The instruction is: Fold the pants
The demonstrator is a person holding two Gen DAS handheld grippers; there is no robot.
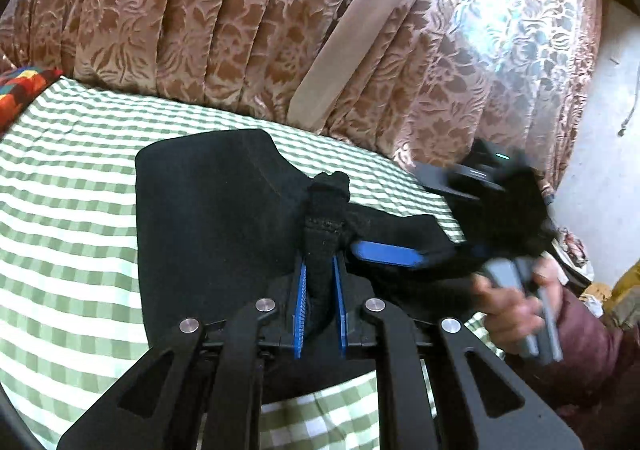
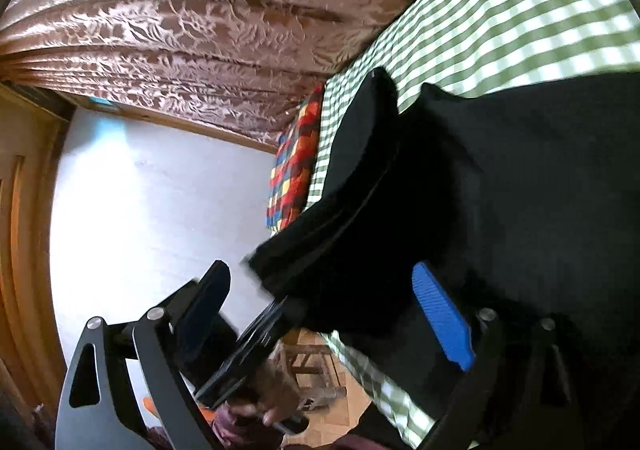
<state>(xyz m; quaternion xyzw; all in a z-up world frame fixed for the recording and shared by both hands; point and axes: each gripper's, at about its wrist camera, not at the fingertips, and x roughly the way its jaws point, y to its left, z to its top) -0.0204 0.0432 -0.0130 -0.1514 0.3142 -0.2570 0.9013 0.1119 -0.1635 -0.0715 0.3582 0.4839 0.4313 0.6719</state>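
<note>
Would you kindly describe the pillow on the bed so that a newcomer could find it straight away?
Start at the bed with the green-and-white checked sheet, which runs along the brown floral curtain. Follow the sheet away from the black pants to its far end, where the pillow lies against the sheet's edge. It is the only patchwork of red, orange, yellow and blue squares there.

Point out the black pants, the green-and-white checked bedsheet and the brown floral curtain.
black pants (image 1: 208, 202): left wrist view, flat folded panel.
green-and-white checked bedsheet (image 1: 68, 178): left wrist view, bare stretch left of the pants.
brown floral curtain (image 1: 192, 18): left wrist view, a middle pleat.
</note>
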